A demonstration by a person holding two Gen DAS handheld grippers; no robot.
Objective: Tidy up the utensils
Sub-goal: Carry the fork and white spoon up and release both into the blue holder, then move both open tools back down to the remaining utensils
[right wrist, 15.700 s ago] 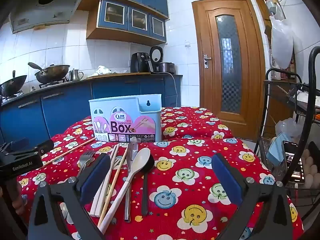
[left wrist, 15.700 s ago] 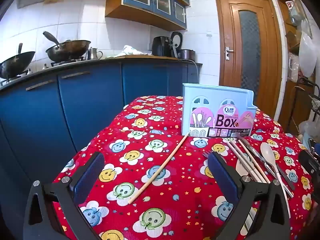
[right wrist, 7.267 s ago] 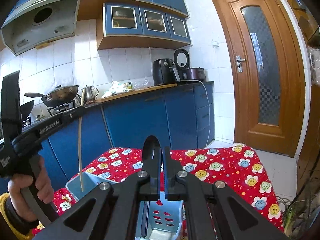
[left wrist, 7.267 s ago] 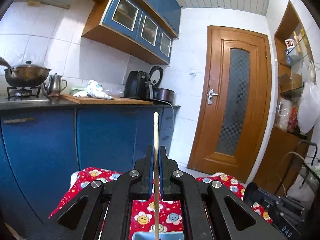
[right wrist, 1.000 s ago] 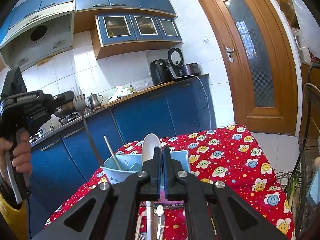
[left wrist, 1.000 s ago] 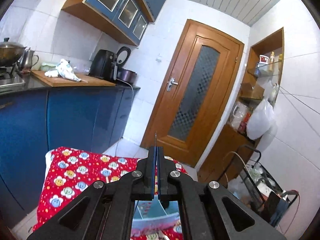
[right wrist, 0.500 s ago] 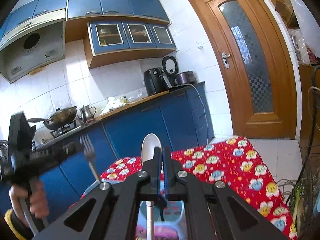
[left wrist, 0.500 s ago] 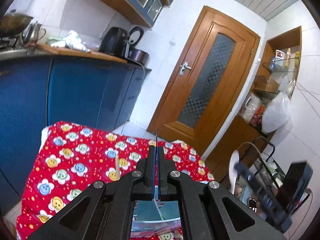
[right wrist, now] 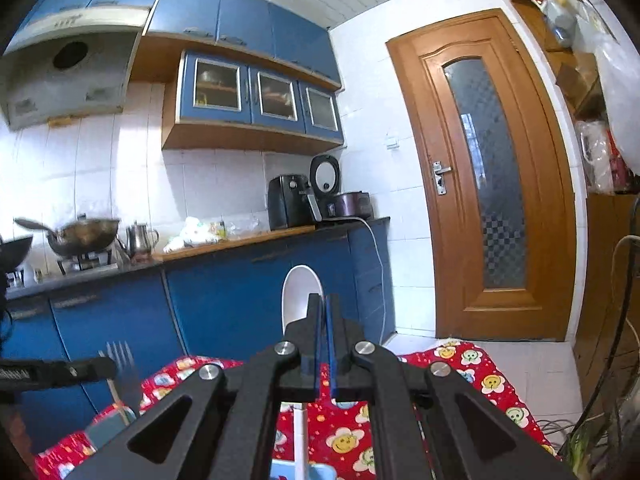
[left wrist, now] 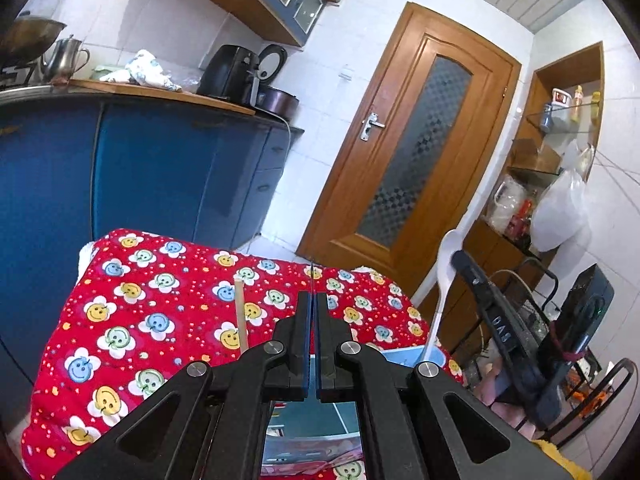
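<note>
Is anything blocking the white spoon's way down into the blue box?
Nothing visible does. The right gripper holds the white spoon upright over the blue box; the fork in the left gripper is off to one side.

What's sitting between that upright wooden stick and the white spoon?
In the left wrist view, the left claw, shut on a fork seen edge-on, stands between the chopstick and the white spoon; red tablecloth behind.

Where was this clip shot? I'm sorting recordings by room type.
A home kitchen, most likely: a wok sits on a gas stove beside a metal kettle, blue cabinets hang over a tiled wall, and an air fryer stands on the counter.
</note>
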